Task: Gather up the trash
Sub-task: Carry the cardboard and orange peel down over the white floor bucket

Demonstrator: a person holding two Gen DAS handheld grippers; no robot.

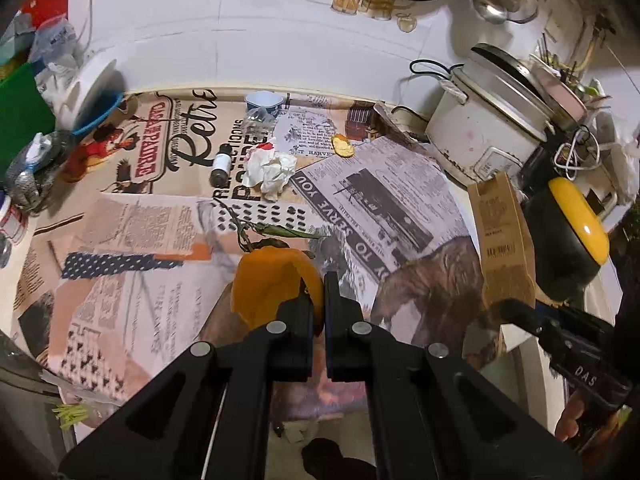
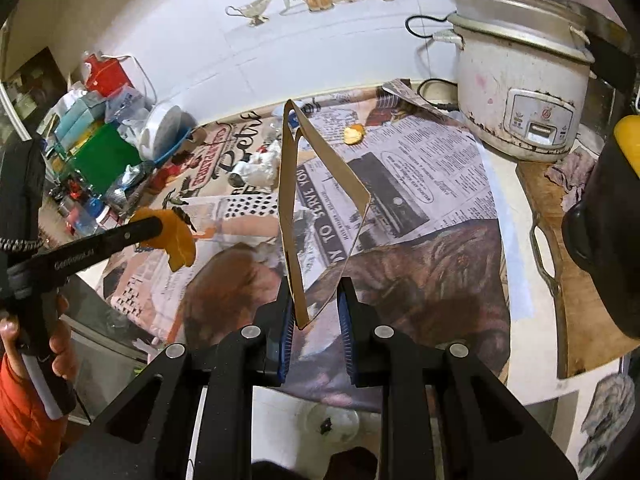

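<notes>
Above newspaper-print table covering (image 1: 400, 184), both tools loaded. Item 1: curled orange fruit peel (image 1: 272, 284), pinched at one edge by left gripper (image 1: 318, 300), jaws nearly closed on it, peel clear of the surface; same peel seen from right wrist view (image 2: 176, 240). Item 2: flattened brown cardboard carton (image 2: 320, 216), open-ended, held by right gripper (image 2: 316, 308) w/ blue-ribbed pads; jaws part-open to carton's width, left pad on the fold, contact at right pad hard to confirm. Carton from left wrist view (image 1: 506, 240), raised beside the cooker. Step (est.): pick-up done for two pieces, carry-off pending. Next move calls for a bin or bag; none identifiable in either view, so destination unknown. Grip on peel is by a thin edge, may slip if swung fast. Still on table, trash candidates: crumpled white tissue w/ red mark (image 1: 270, 174), small dark cylindrical bottle w/ white band (image 1: 220, 166), yellowish food scrap (image 1: 344, 146), clear crinkled plastic wrap (image 1: 258, 118) near blue-and-white small bowl (image 1: 264, 100). Non-trash, approx.: worn white electric rice cooker (image 1: 488, 132), black-and-yellow rounded appliance (image 1: 572, 232). Hard to read: clutter heap at far left (green box, bags) blurred; floor items below table edge indistinct; carton's far end cut by fisheye warp.
</notes>
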